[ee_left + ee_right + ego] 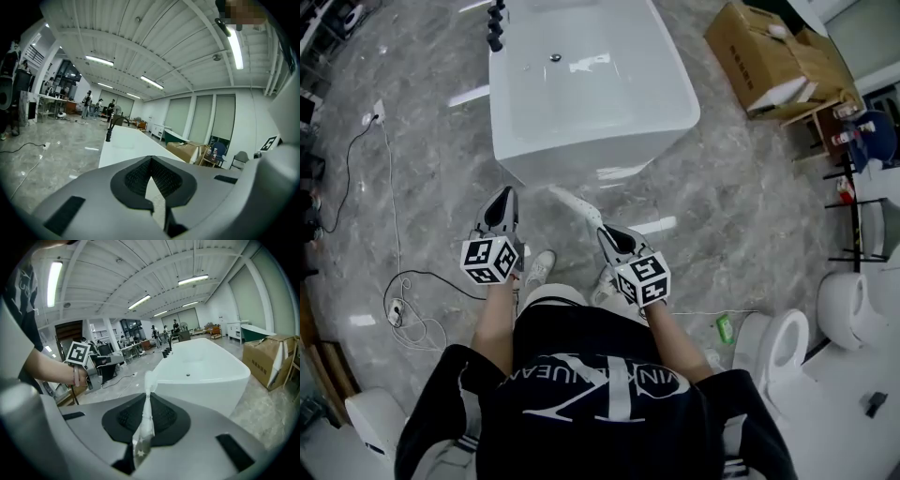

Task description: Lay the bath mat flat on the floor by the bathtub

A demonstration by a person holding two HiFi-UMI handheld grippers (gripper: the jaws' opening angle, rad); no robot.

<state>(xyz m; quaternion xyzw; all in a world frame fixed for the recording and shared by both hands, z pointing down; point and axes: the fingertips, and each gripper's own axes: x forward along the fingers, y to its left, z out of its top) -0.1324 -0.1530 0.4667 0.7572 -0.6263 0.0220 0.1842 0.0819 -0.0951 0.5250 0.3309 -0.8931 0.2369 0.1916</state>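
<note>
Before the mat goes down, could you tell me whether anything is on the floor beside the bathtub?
Nothing visible is: the floor under the bath mat, clamped in the right tool, is bare up to the bathtub.

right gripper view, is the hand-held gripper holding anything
Yes, the right hand-held gripper has its jaws shut on a thin see-through sheet that sticks up past their tips.

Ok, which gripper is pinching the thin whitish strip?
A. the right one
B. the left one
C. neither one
A: the right gripper has its jaws closed on the thin whitish strip, which sticks out past them toward the tub, while the left gripper shows nothing between its jaws.
</note>
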